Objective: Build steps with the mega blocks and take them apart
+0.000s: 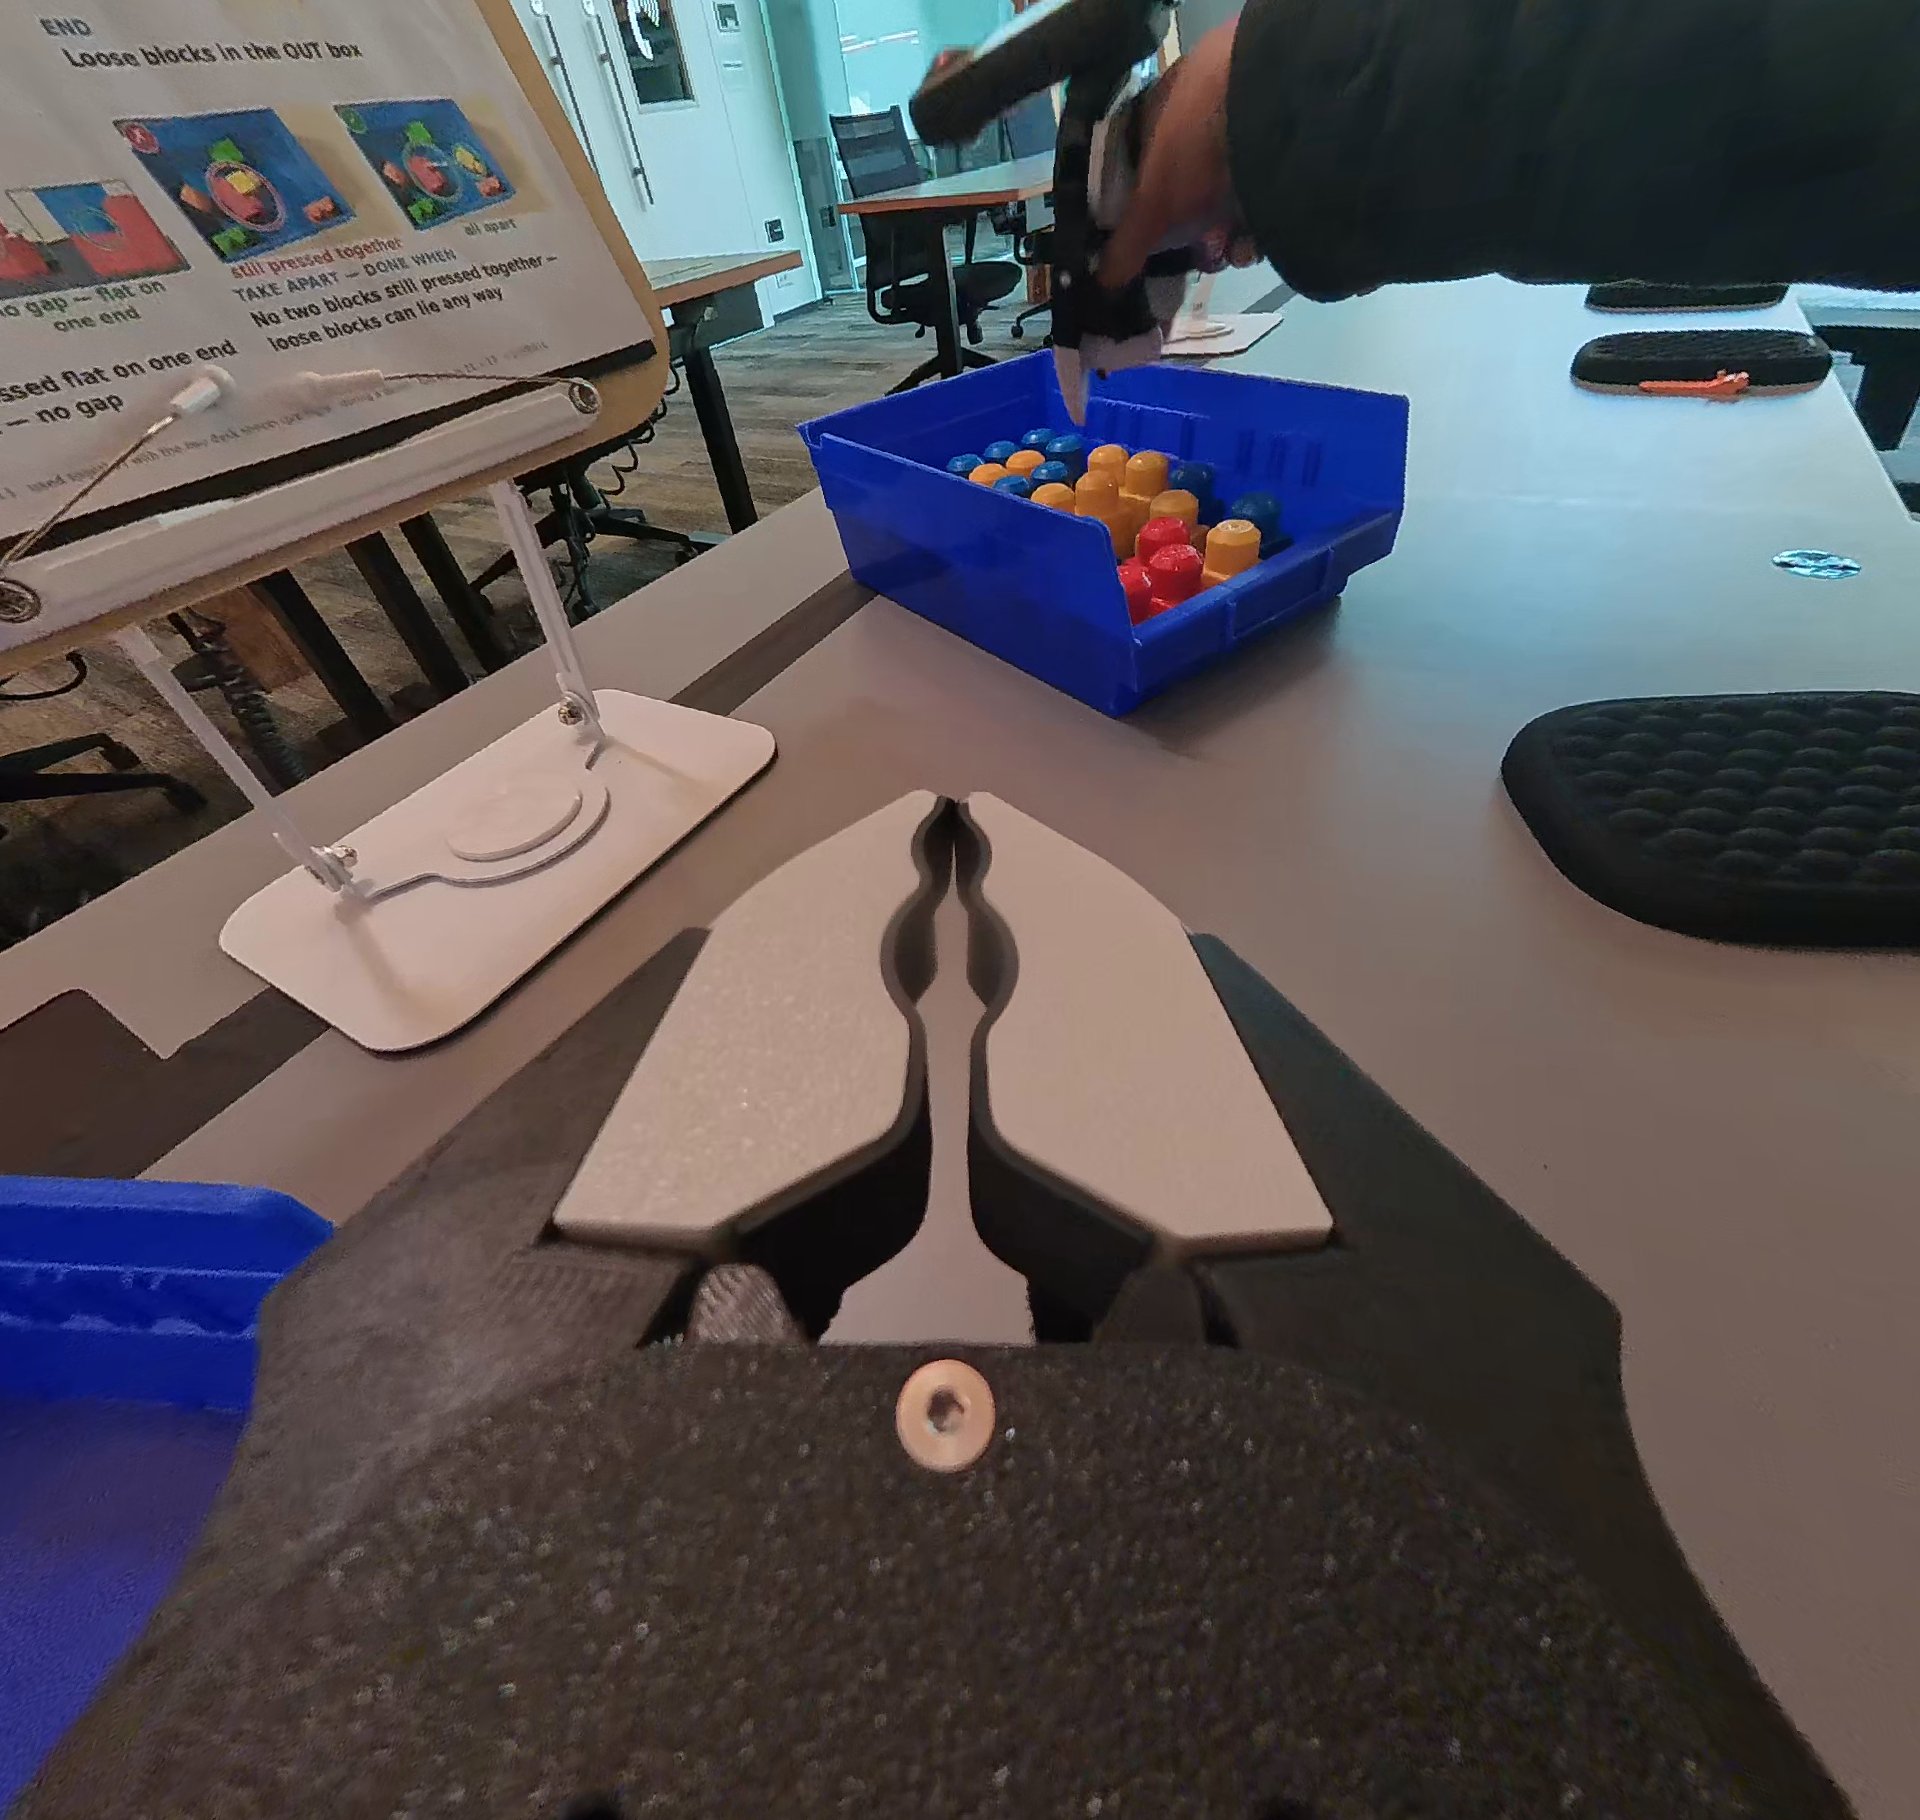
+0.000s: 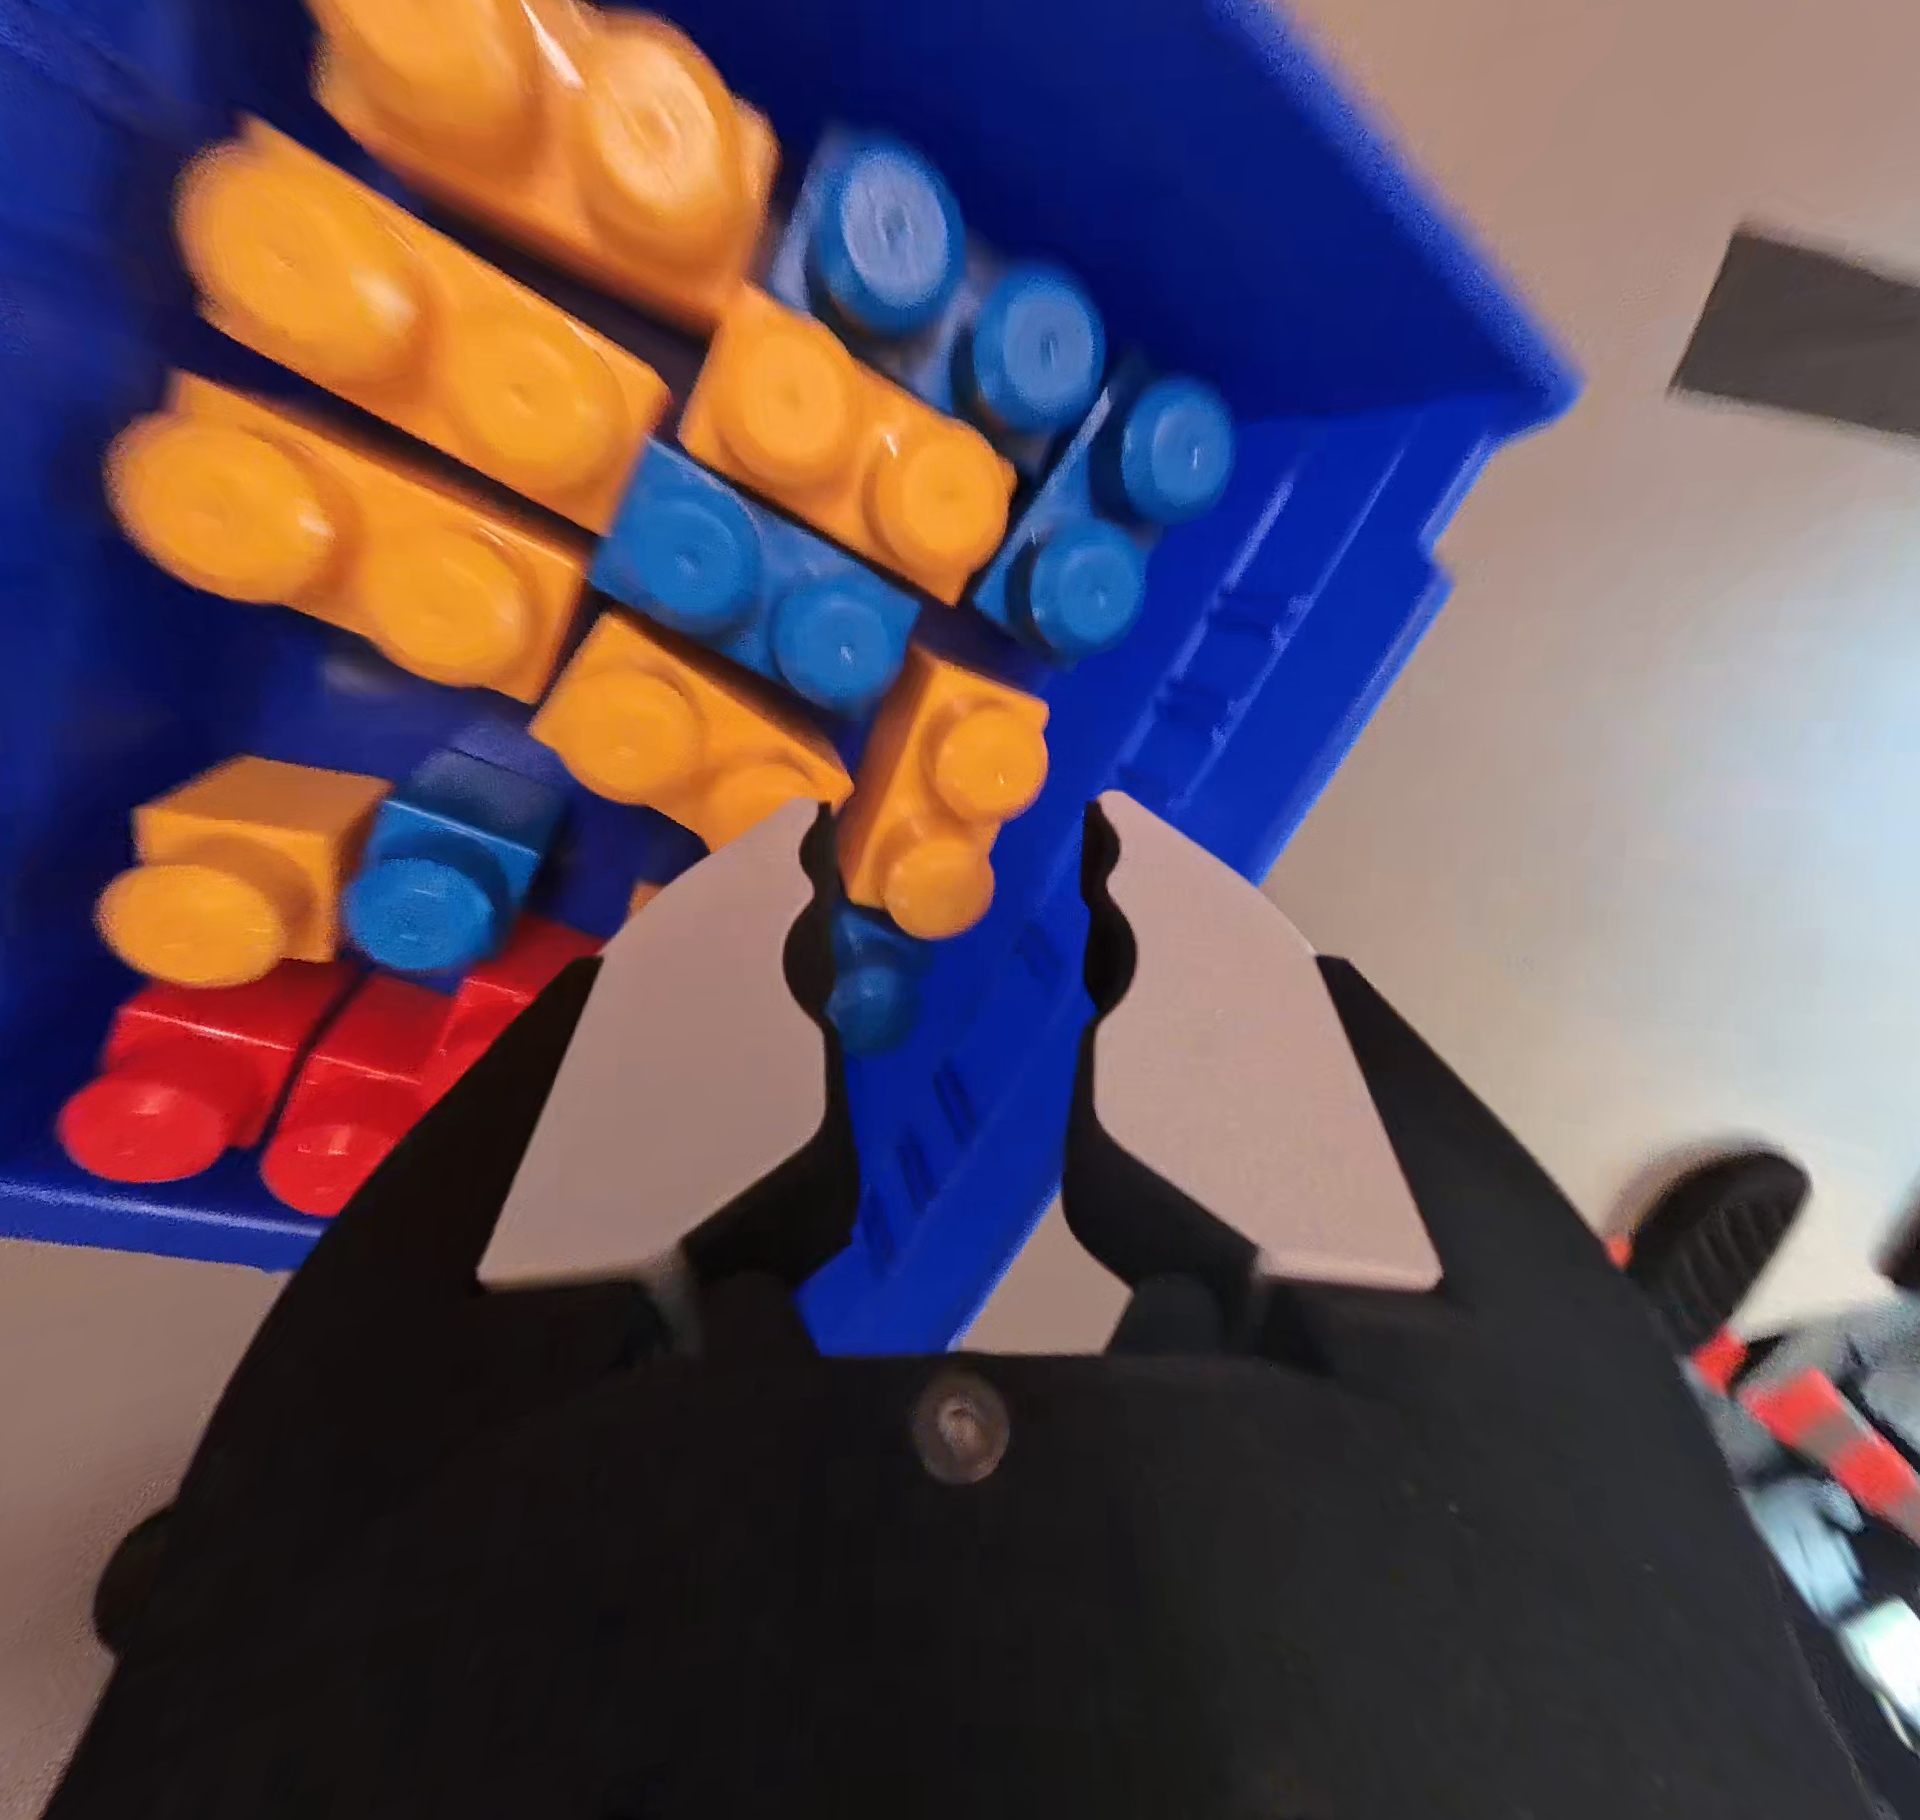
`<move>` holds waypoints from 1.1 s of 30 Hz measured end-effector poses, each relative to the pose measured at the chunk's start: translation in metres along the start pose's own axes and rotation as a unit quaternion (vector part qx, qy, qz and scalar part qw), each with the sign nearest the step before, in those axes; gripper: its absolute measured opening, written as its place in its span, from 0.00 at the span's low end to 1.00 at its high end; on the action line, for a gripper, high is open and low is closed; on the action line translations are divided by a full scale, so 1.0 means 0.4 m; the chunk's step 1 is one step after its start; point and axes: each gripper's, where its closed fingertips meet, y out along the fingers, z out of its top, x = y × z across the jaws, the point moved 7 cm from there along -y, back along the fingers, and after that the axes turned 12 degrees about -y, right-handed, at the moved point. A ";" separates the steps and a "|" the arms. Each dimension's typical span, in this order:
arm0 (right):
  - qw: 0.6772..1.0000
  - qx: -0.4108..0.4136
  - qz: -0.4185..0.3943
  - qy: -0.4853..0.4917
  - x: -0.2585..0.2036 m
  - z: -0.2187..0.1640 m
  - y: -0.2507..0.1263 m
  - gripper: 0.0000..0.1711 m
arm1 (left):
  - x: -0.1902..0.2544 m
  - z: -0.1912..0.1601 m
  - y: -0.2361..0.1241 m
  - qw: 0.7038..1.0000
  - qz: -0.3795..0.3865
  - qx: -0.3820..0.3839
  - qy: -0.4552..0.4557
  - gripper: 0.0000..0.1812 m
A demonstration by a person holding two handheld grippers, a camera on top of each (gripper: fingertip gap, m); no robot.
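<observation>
A blue bin (image 1: 997, 565) on the grey table holds several orange, blue and red mega blocks (image 1: 1127, 508). My right gripper (image 2: 951, 809) is open and points down into the bin (image 2: 1195, 731), its tips beside a two-stud orange block (image 2: 940, 804) near the bin wall. That view is blurred. In the left wrist view the right gripper (image 1: 1075, 388) hangs over the bin's far left corner, held by a hand in a dark sleeve. My left gripper (image 1: 954, 809) is shut and empty, low over the bare table in front of the bin.
A white stand (image 1: 499, 866) with an instruction sheet (image 1: 260, 212) stands to the left. A black textured pad (image 1: 1745, 814) lies on the right, another (image 1: 1699, 359) farther back. A second blue bin's corner (image 1: 135, 1282) sits at lower left. Office desks and chairs stand behind. My hands' fingertips stand some 45 cm from each other.
</observation>
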 end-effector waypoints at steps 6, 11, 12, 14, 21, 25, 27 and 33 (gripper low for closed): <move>0.934 0.352 -0.012 -0.049 -0.059 0.109 -0.210 0.30 | -0.009 0.003 -0.005 1.000 0.011 0.008 -0.004 0.00; 0.775 0.628 0.046 -0.053 -0.175 0.089 -0.396 0.25 | -0.017 0.002 -0.007 1.000 0.021 0.010 -0.004 0.00; 0.755 0.650 0.057 -0.054 -0.199 0.078 -0.411 0.23 | -0.019 0.002 -0.007 1.000 0.024 0.010 -0.004 0.00; 0.727 0.680 0.074 -0.064 -0.253 0.057 -0.424 0.18 | -0.024 -0.001 -0.006 1.000 0.029 0.009 -0.005 0.00; 0.683 0.712 0.133 -0.088 -0.461 -0.006 -0.378 0.00 | -0.045 -0.005 -0.010 0.999 0.046 0.009 -0.015 0.00; 0.661 0.726 0.161 -0.096 -0.560 -0.031 -0.323 0.00 | -0.067 0.000 -0.020 0.997 0.063 0.023 -0.030 0.00; 0.655 0.731 0.166 -0.095 -0.591 -0.039 -0.289 0.00 | -0.081 0.003 -0.029 0.996 0.074 0.033 -0.033 0.00; 0.669 0.712 0.178 -0.118 -0.647 -0.040 -0.213 0.00 | -0.154 0.039 -0.072 0.987 0.146 0.065 -0.035 0.00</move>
